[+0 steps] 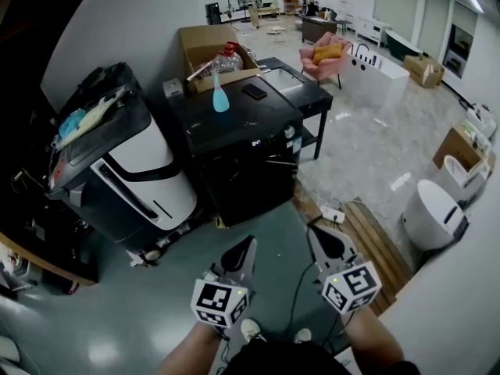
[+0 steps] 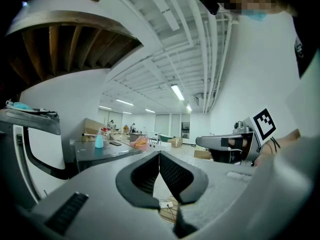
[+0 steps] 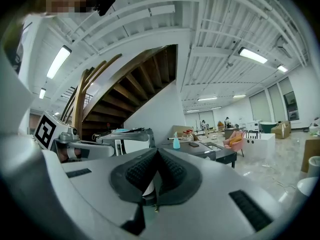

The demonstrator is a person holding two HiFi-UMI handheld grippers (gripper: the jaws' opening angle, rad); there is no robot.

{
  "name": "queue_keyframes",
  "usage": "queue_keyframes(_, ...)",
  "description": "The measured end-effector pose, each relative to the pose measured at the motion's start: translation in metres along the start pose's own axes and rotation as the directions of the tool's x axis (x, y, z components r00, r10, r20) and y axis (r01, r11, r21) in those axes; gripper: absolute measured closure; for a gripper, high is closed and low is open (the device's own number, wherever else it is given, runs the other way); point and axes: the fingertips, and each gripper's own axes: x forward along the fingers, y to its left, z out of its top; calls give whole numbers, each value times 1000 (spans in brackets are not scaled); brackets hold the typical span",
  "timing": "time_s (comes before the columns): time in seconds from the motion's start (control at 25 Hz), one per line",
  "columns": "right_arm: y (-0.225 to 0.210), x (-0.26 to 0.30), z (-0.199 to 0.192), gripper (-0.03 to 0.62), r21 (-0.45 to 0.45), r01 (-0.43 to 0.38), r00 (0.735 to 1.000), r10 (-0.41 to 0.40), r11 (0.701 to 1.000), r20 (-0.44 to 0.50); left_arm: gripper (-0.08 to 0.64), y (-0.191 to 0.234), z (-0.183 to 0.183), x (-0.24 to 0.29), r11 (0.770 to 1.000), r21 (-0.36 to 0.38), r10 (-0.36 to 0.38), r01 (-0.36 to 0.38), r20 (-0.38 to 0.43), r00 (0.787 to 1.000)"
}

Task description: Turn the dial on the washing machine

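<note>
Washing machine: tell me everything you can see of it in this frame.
The washing machine is a black, boxy unit, upright, with a dark, glossy-looking front. On its flat top stand a teal bottle and, lying flat, a dark phone. A cardboard box sits behind it, a black table close at its right, a white-and-black unit at its left. A small pale round part near its top right front corner may be the dial; too small to tell.
</note>
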Motion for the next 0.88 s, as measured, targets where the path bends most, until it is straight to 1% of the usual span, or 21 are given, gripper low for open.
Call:
queue_keyframes(0.36, 19, 33, -1, 589, 16, -3, 1000, 3, 1000, 10, 555, 44, 1, -12, 1000, 4, 12, -13, 13, 1000)
queue_keyframes(0.48, 27, 46, -2, 561, 19, -2, 1000, 2, 1000, 12, 555, 60, -1, -14, 1000, 1, 10, -10, 9, 1000)
queue_keyframes(0.6, 34, 62, -6, 513, 13, 4, 1000, -5, 1000, 8, 544, 78, -5, -13, 1000, 0, 4, -4, 6, 1000)
queue_keyframes(0.64, 37, 67, -7, 494, 5, 7, 1000, -7, 1000, 6, 498, 84, -7, -12, 1000, 0, -1, 1, 5, 1000)
queue_keyframes(0.68, 40, 73, -9, 460, -7, 10, 1000, -10, 1000, 6, 440, 90, -9, -12, 1000, 1, -7, 7, 3, 1000)
queue_keyframes(0.76, 46, 83, -9, 402, -31, 21, 1000, -21, 999, 10, 380, 102, -11, -10, 1000, 9, -11, 11, 5, 1000)
queue_keyframes(0.8, 47, 88, -10, 361, -38, 29, 1000, -29, 999, 13, 340, 107, -11, -10, 1000, 16, -11, 11, 8, 1000)
queue_keyframes(0.88, 50, 97, -10, 320, -42, 44, 999, -43, 998, 17, 303, 118, -11, -9, 1000, 25, -14, 14, 11, 1000)
